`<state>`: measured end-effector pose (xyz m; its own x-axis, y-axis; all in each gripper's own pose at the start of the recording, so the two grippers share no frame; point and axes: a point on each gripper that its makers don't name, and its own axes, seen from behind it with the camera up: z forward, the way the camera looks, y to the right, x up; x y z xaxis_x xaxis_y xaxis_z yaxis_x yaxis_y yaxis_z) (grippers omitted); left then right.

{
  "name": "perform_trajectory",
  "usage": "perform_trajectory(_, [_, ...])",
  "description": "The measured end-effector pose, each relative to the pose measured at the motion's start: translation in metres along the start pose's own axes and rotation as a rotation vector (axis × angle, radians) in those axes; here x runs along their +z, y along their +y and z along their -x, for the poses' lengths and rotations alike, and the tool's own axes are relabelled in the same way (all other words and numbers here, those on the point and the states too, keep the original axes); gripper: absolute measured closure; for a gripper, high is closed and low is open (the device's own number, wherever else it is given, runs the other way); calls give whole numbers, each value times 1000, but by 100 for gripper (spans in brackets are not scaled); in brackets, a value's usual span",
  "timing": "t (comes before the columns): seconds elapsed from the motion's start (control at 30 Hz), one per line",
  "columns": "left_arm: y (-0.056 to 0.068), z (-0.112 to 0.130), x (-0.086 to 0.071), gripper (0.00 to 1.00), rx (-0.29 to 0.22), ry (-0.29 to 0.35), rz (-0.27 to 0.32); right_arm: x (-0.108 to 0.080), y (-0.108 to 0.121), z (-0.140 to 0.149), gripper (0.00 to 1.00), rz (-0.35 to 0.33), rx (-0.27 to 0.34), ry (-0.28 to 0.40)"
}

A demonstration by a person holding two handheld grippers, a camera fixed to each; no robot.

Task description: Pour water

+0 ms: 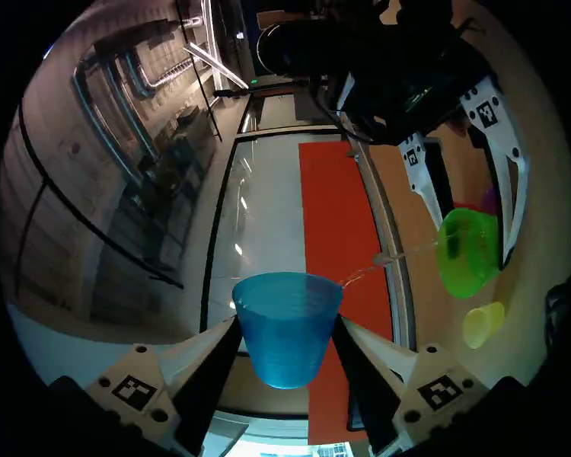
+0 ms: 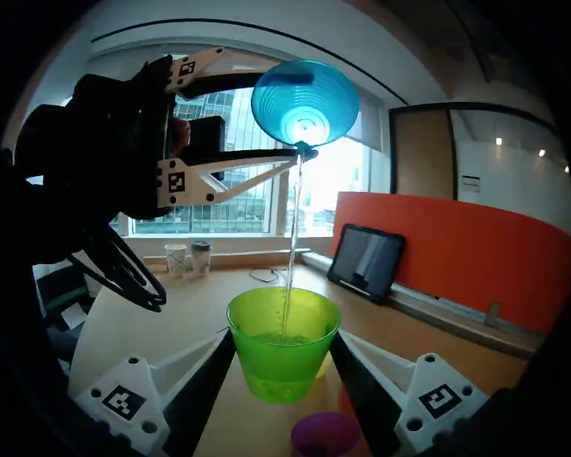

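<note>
Fingers of our left gripper [image 1: 285, 331] press both sides of a blue cup [image 1: 287, 346], tipped well above so its thin water stream [image 2: 291, 244] drops cleanly. Our right gripper [image 2: 282, 343] holds a green cup [image 2: 283, 362] between its fingers, pressed on both sides and upright directly under the stream to catch it; water already pools inside.

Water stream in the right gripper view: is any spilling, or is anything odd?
Nothing stands out. The water stream from the tipped blue cup falls inside the green cup, held upright by the right gripper; no spill is visible.
</note>
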<state>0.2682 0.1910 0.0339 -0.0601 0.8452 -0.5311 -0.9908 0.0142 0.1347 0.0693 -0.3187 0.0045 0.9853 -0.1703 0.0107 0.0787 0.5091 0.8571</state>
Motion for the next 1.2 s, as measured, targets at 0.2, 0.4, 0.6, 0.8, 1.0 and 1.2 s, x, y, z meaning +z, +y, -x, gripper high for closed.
perform_trajectory(0.2, [1, -2, -1, 18, 36, 3, -11, 2, 2, -1, 12, 2, -1, 1])
perform_trajectory(0.4, [1, -2, -2, 18, 36, 3, -13, 5, 2, -1, 12, 0, 1, 4])
perform_trajectory(0.6, [1, 1, -1, 18, -31, 2, 1, 6, 3, -3, 12, 4, 1, 8])
perform_trajectory(0.8, [11, 4, 1, 18, -197, 4, 40, 3, 3, -4, 12, 10, 1, 12])
perform_trajectory(1.0, [16, 7, 5, 18, -369, -3, 64, 1, 4, -5, 12, 11, 8, 19])
perform_trajectory(1.2, [17, 13, 7, 18, -542, -17, 80, -2, 9, -7, 12, 31, 16, 26])
